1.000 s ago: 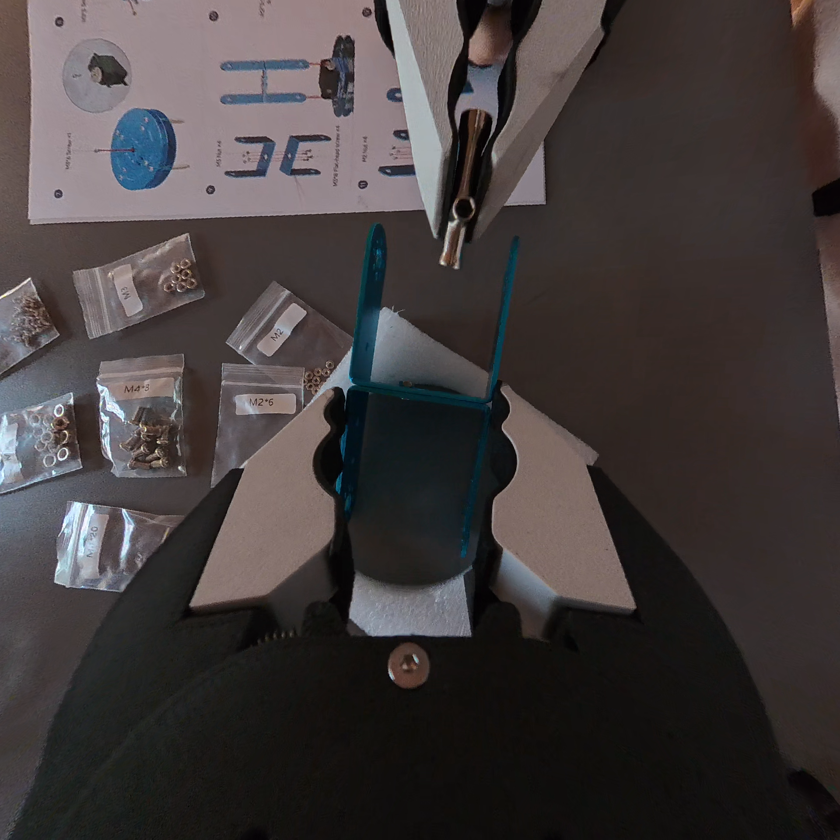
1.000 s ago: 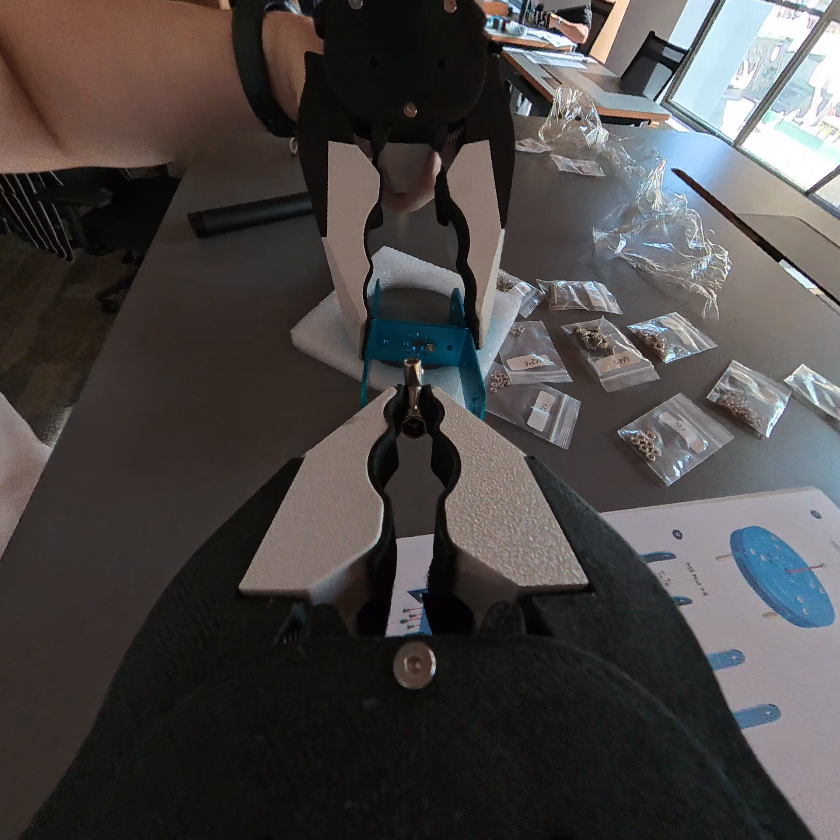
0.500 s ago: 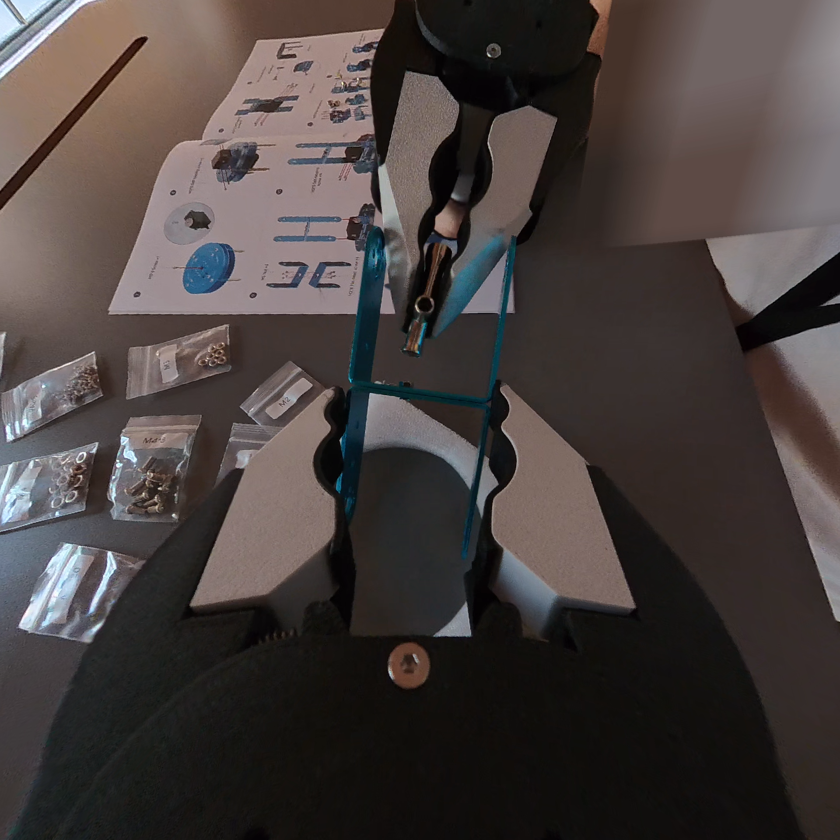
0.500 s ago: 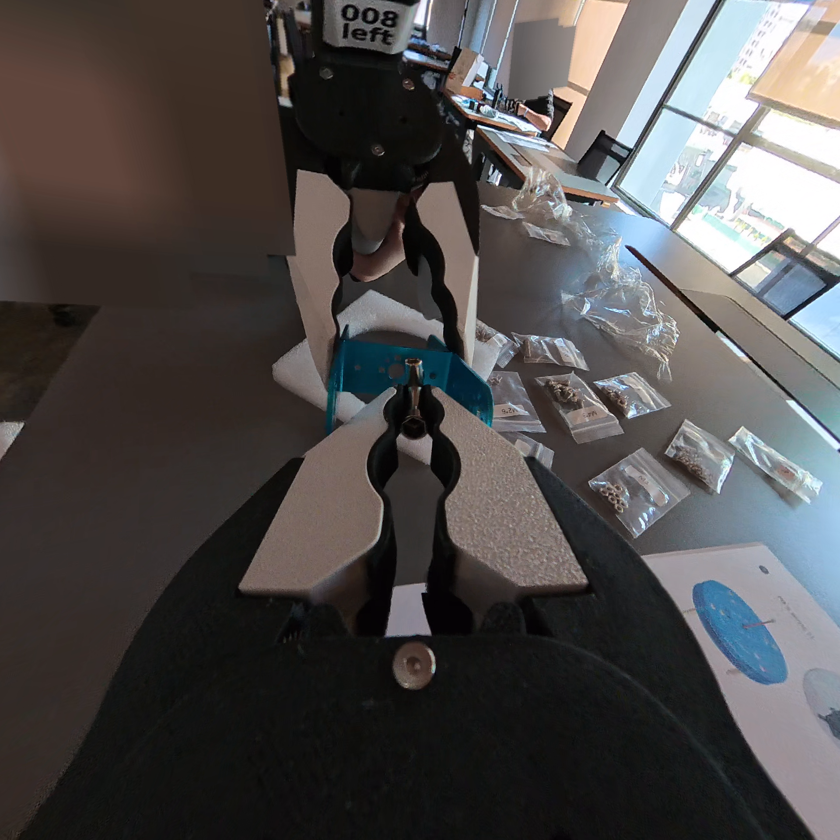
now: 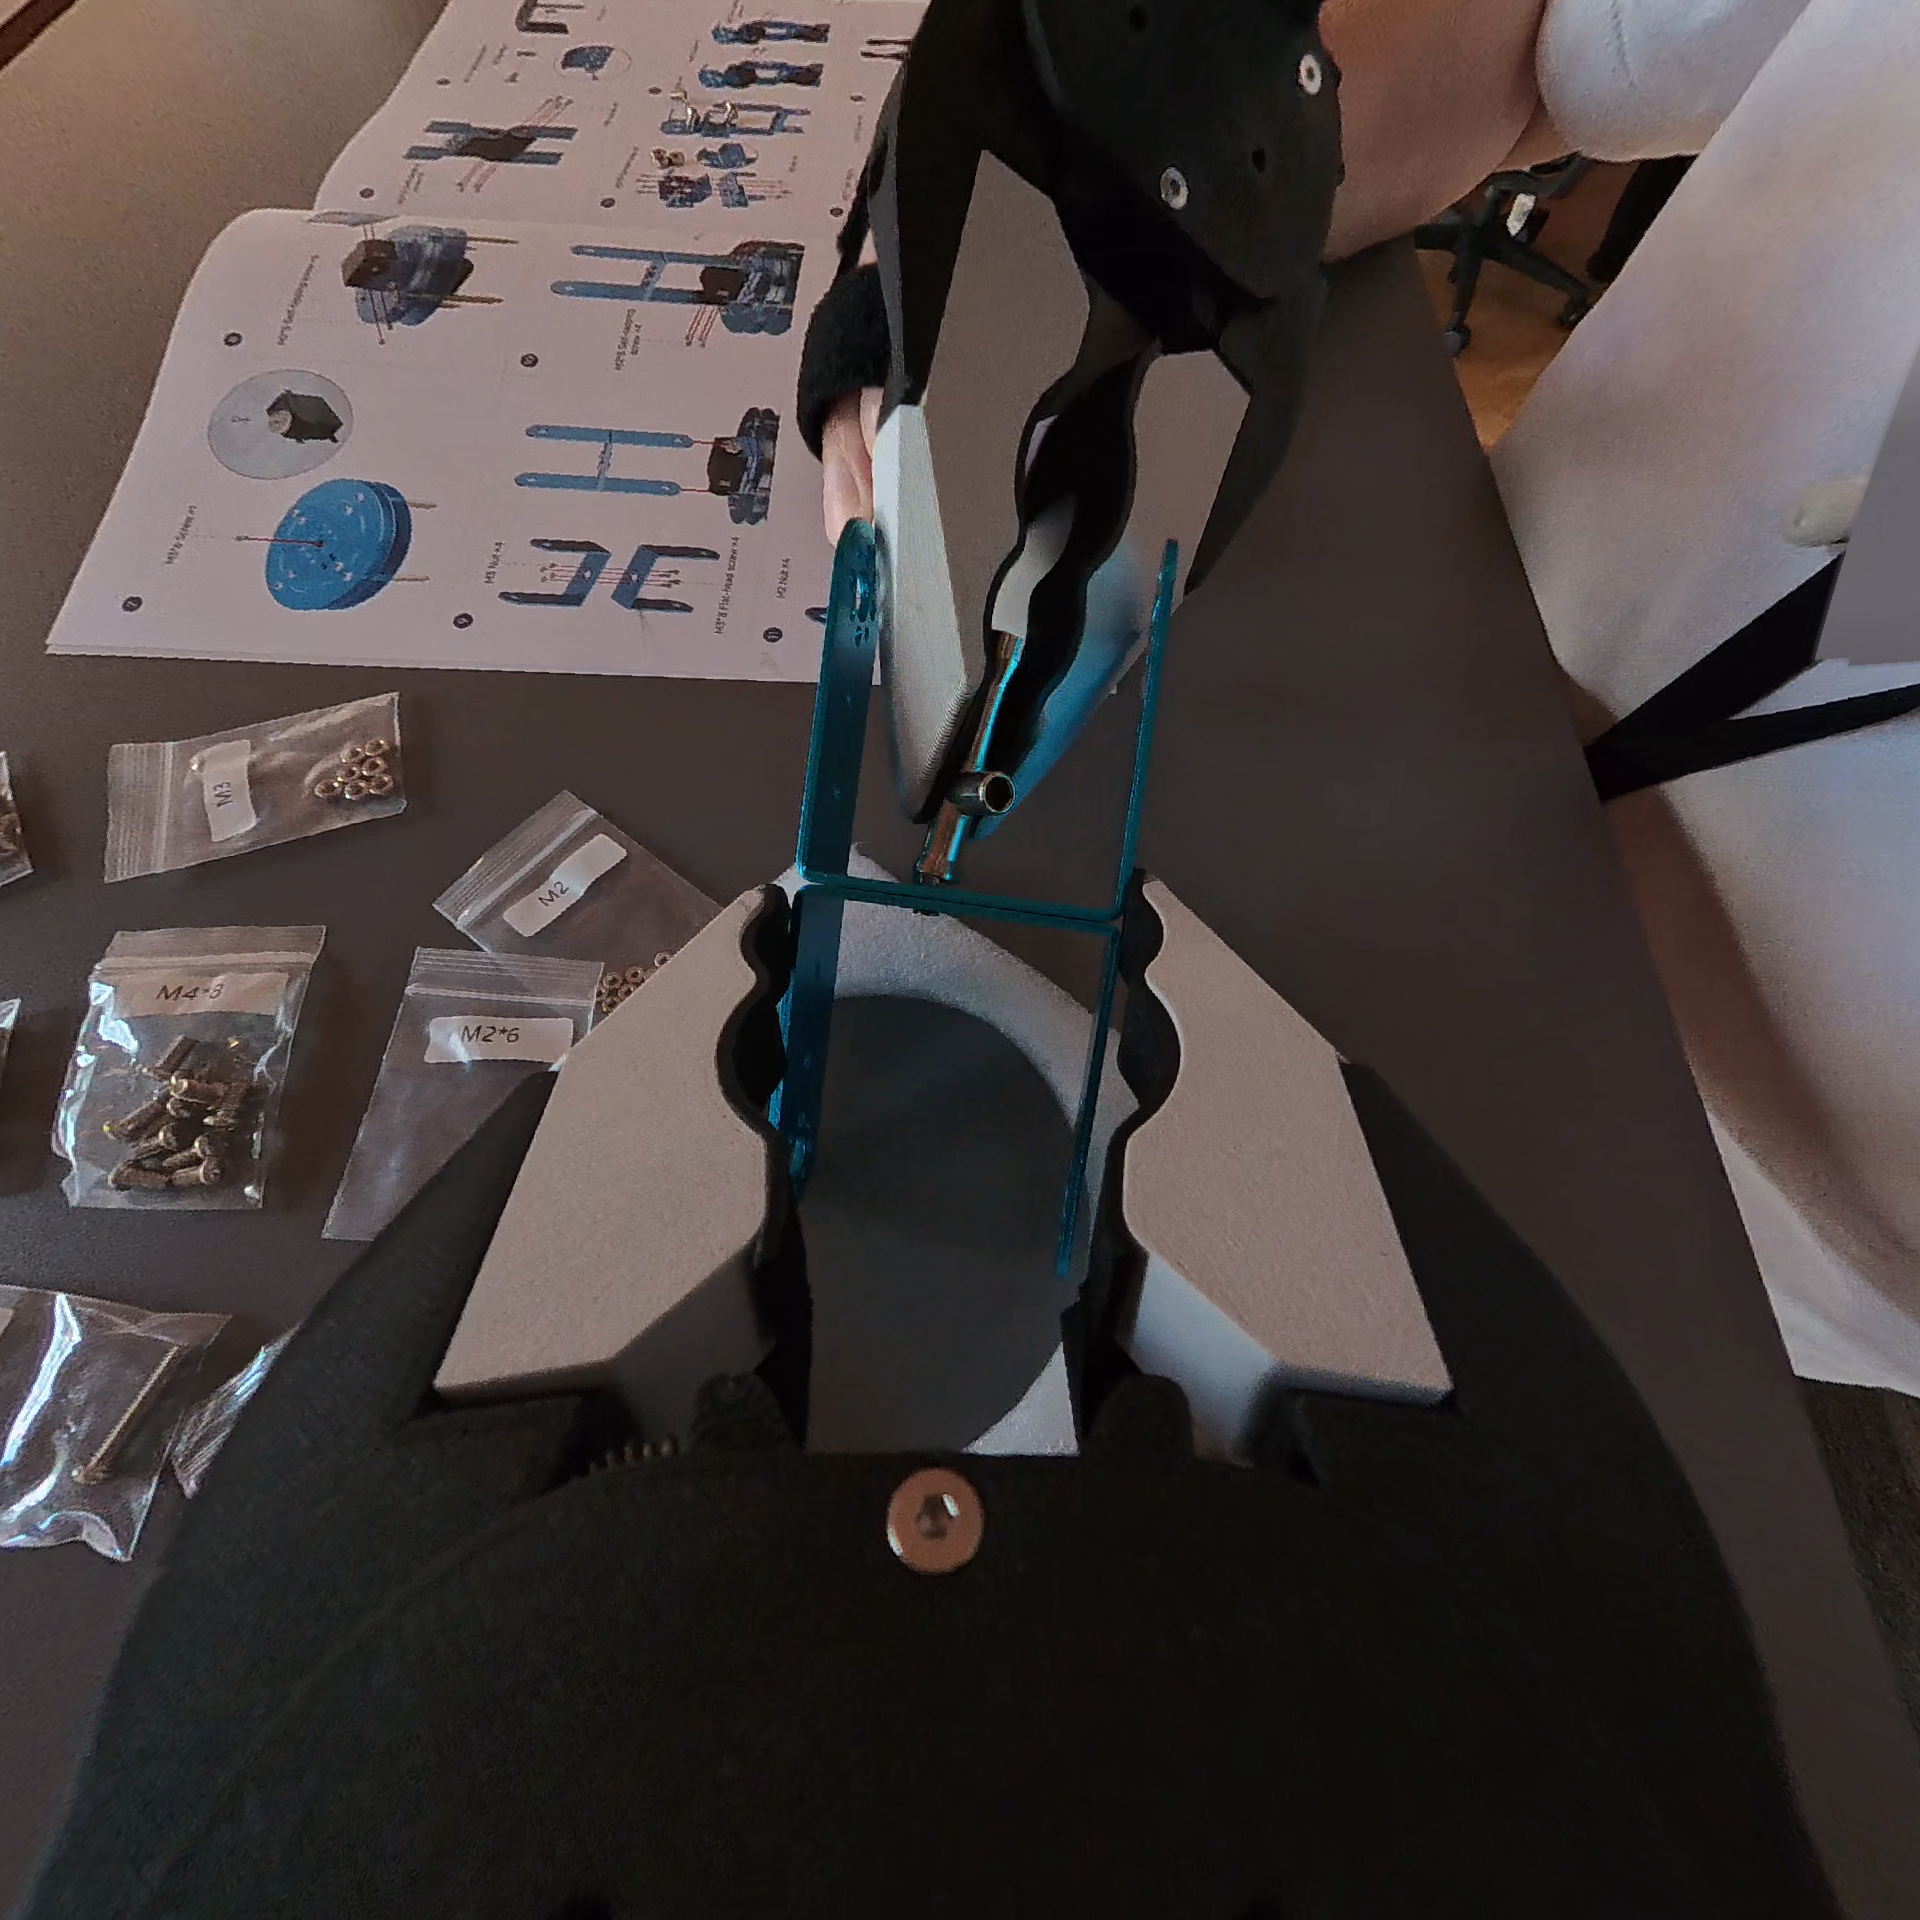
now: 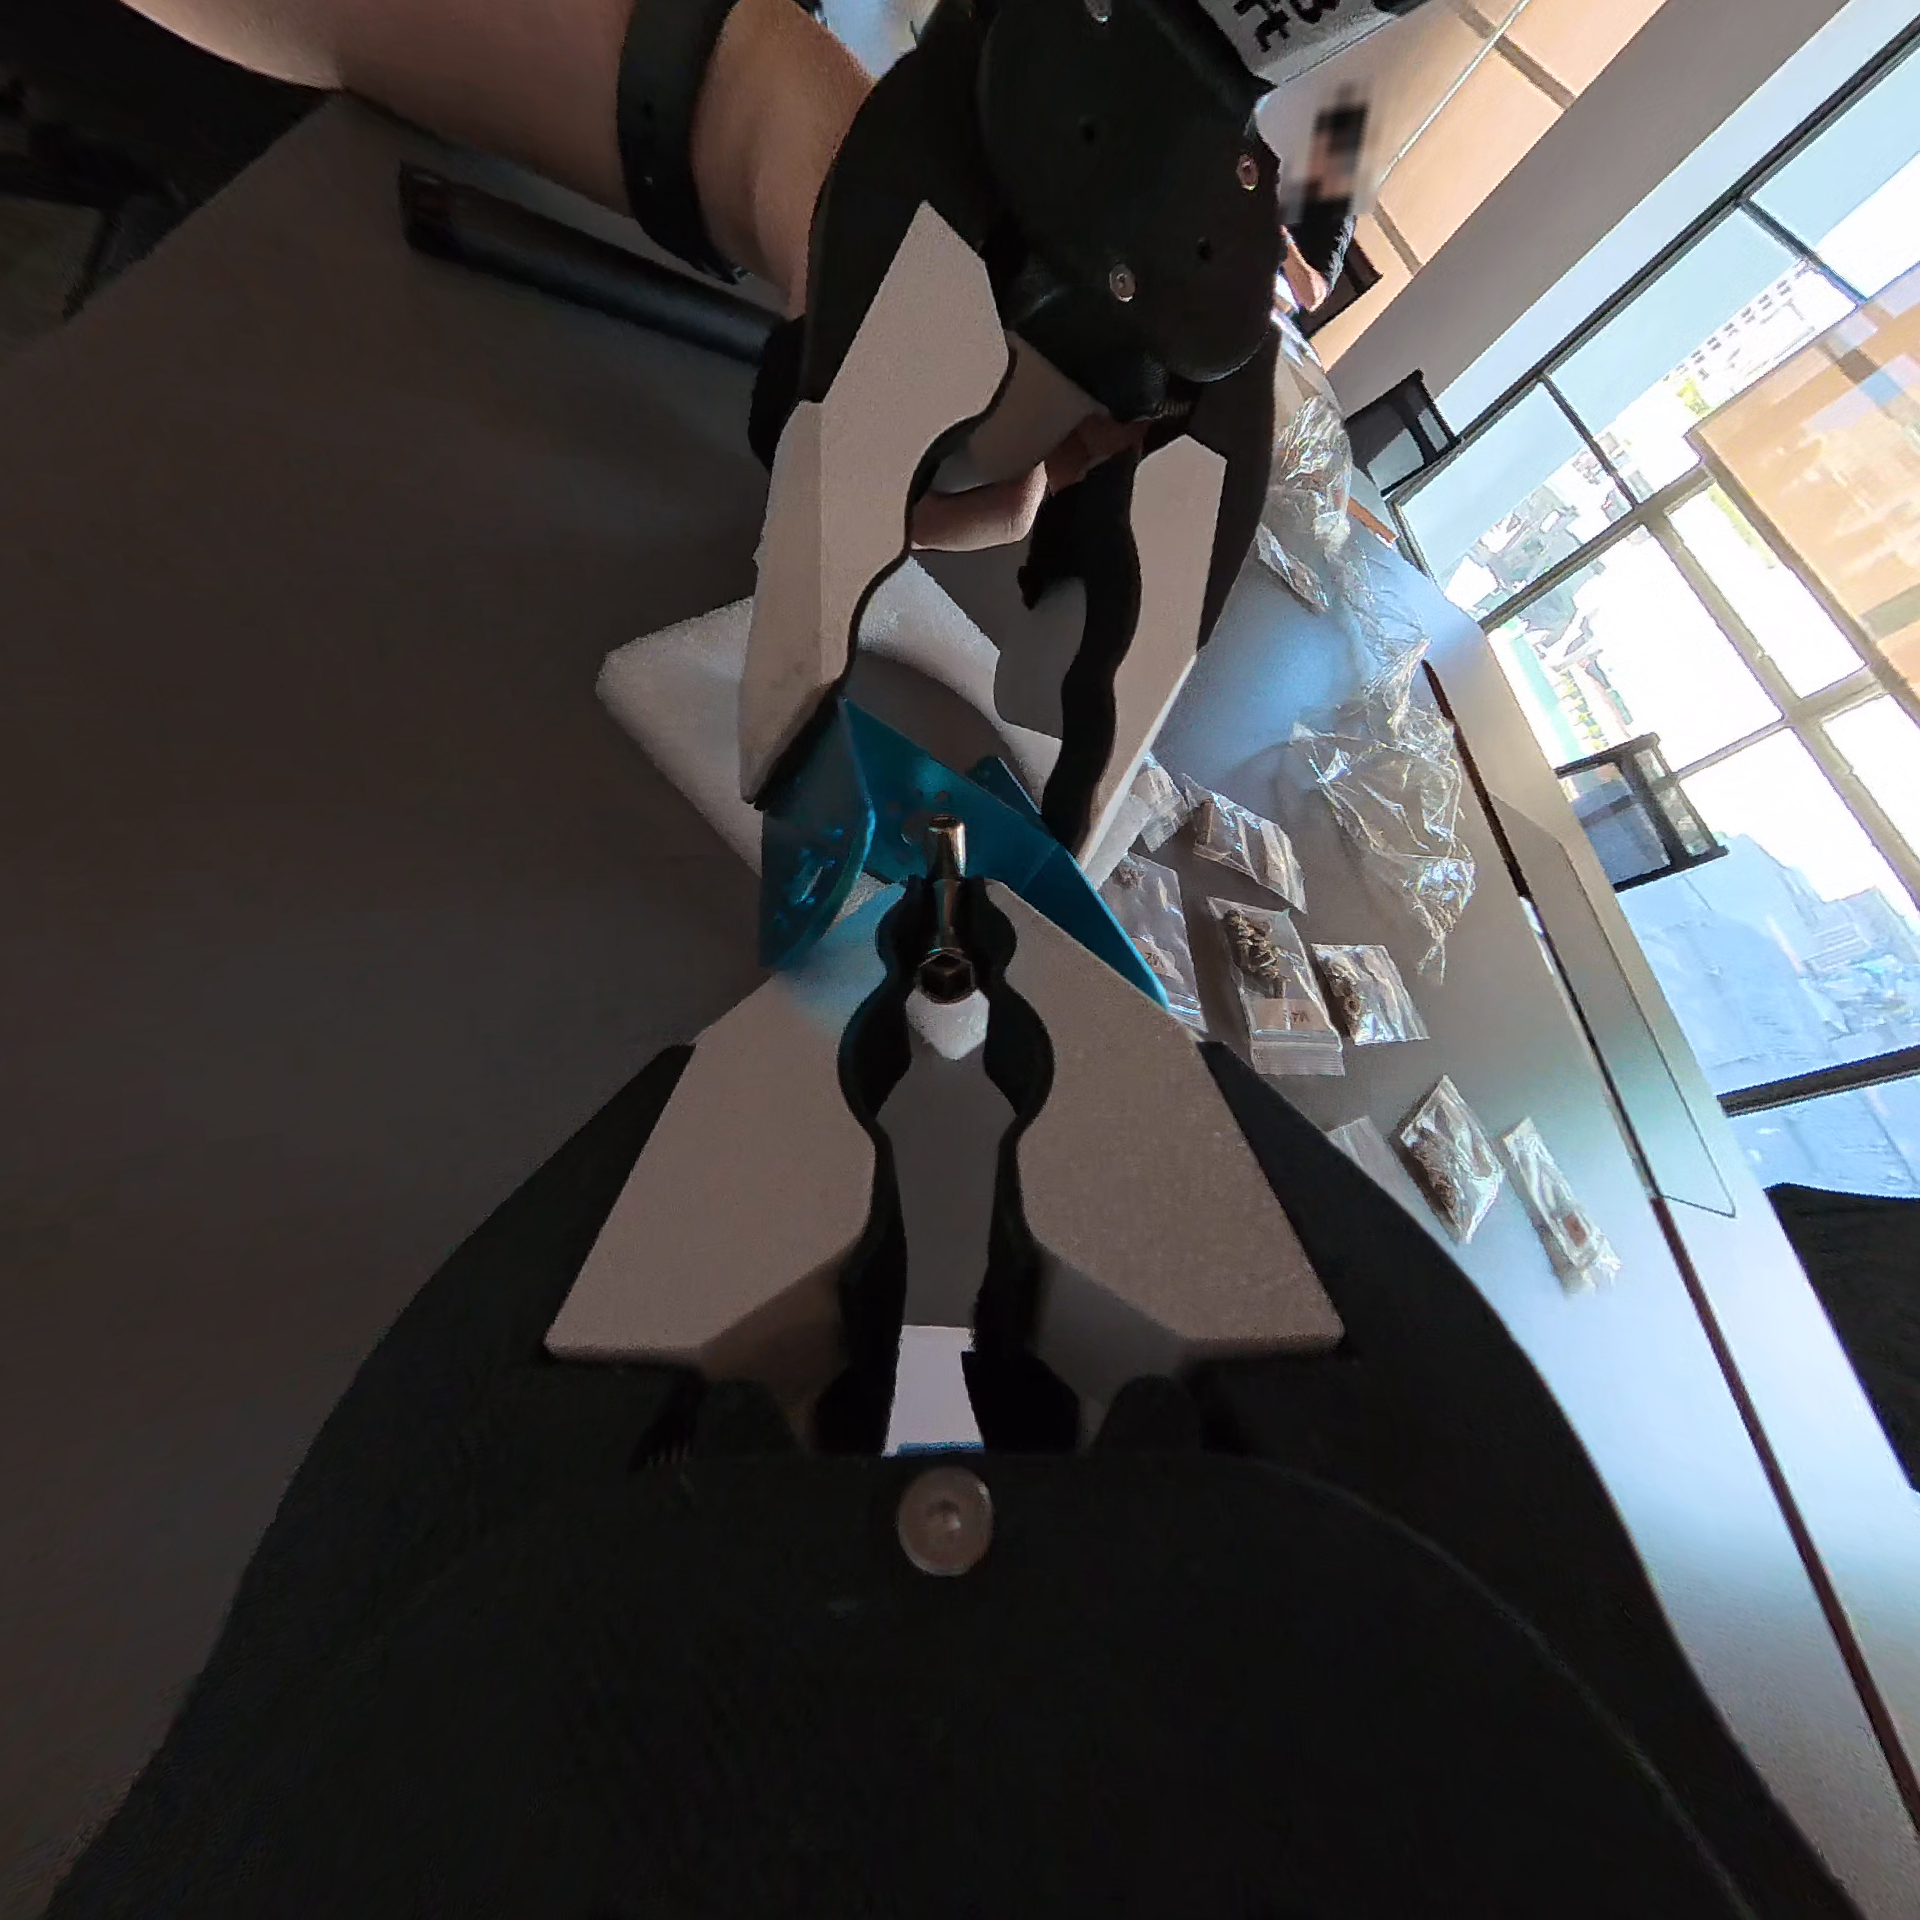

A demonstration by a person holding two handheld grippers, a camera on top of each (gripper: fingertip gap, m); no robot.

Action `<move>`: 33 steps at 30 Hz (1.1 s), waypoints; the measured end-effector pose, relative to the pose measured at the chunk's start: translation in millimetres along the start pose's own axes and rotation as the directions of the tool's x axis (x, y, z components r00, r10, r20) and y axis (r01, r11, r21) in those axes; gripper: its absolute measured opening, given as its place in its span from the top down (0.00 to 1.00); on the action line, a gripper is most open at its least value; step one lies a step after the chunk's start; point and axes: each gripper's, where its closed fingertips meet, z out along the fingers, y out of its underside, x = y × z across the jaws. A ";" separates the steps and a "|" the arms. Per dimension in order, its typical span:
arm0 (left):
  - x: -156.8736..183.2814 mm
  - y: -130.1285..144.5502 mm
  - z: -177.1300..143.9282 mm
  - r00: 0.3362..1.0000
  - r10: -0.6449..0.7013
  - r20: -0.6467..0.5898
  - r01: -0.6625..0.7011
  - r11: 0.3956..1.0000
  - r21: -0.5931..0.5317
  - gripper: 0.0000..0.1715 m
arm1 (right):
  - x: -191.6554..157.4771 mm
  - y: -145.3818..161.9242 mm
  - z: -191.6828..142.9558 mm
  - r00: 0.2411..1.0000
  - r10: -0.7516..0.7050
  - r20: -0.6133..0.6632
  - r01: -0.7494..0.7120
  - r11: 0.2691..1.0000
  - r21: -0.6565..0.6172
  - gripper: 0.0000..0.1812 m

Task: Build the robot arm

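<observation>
Left tongs (image 5: pixel 951 997): closed down on the blue metal bracket (image 5: pixel 961 914), an H-shaped pair of U-brackets joined back to back. Fingers (image 5: pixel 665 1122) press on the outer faces of the near pair of arms; gap between them is bracket-wide. Far pair of arms points away from the camera, toward the right tongs.

Right tongs (image 6: pixel 940 935): nearly closed, clamping a small chrome socket wrench (image 6: pixel 940 894). In the left wrist view the right tongs (image 5: pixel 977 790) come down between the bracket's far arms, wrench (image 5: pixel 961 821) tip at the bracket's cross plate. Actual contact with the plate: cannot tell. A side socket of the wrench sticks out just past the fingertips.

Bracket sits above a white foam pad (image 5: pixel 935 951) with a round cutout, lying on the dark grey counter (image 5: pixel 1351 831). Right wrist view shows the bracket (image 6: pixel 914 831) tilted, held by the left tongs (image 6: pixel 925 790) over the same foam pad (image 6: pixel 675 686).

Relative to the bracket:
- Left of it: small zip bags of screws and nuts (image 5: pixel 177 1081), spread flat on the counter, nearest one just beside the left finger.
- Beyond it, to the left: open instruction booklet (image 5: pixel 416 416) with blue part drawings.
- Right wrist view: loose crumpled clear plastic wrap (image 6: pixel 1392 769) well beyond the bags (image 6: pixel 1268 966), windows (image 6: pixel 1714 675) behind.
- Person's forearm with a black wristband (image 6: pixel 665 135) behind the left tongs.
</observation>
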 end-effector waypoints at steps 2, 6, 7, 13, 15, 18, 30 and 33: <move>1.3 -0.2 -0.9 1.000 -0.008 -0.016 0.008 1.000 0.005 0.63 | -0.5 -1.3 0.1 1.000 -0.028 -0.015 0.028 1.000 0.003 0.97; 1.9 -0.4 -0.8 1.000 -0.008 -0.022 0.008 1.000 0.006 0.63 | -0.4 -2.2 0.5 0.992 -0.120 -0.039 0.120 0.993 -0.021 0.97; 1.9 -0.1 -0.6 1.000 -0.006 -0.021 0.006 1.000 0.003 0.63 | -0.6 -2.1 0.7 0.987 -0.156 -0.045 0.155 0.987 -0.032 0.97; 0.1 -0.4 -1.1 1.000 -0.010 -0.010 0.010 1.000 0.005 0.63 | 0.7 -1.3 1.8 0.961 -0.277 -0.025 0.275 0.960 -0.054 0.97; -0.9 -1.5 -1.5 1.000 -0.015 -0.002 0.015 1.000 0.012 0.63 | 3.0 -1.6 1.6 0.950 -0.313 -0.010 0.312 0.948 -0.065 0.96; -2.6 -0.5 -0.9 0.999 -0.039 0.004 0.039 0.999 0.002 0.63 | 4.1 0.2 3.3 0.909 -0.417 0.003 0.414 0.903 -0.112 0.96; 1.2 6.3 6.4 1.000 -0.010 0.012 0.011 0.999 -0.035 0.63 | -0.8 17.8 10.6 0.843 -0.538 -0.010 0.527 0.828 -0.190 0.97; 1.0 6.6 7.2 1.000 -0.004 0.030 0.005 0.999 -0.039 0.63 | -2.9 17.1 9.9 0.836 -0.547 -0.028 0.530 0.821 -0.213 0.97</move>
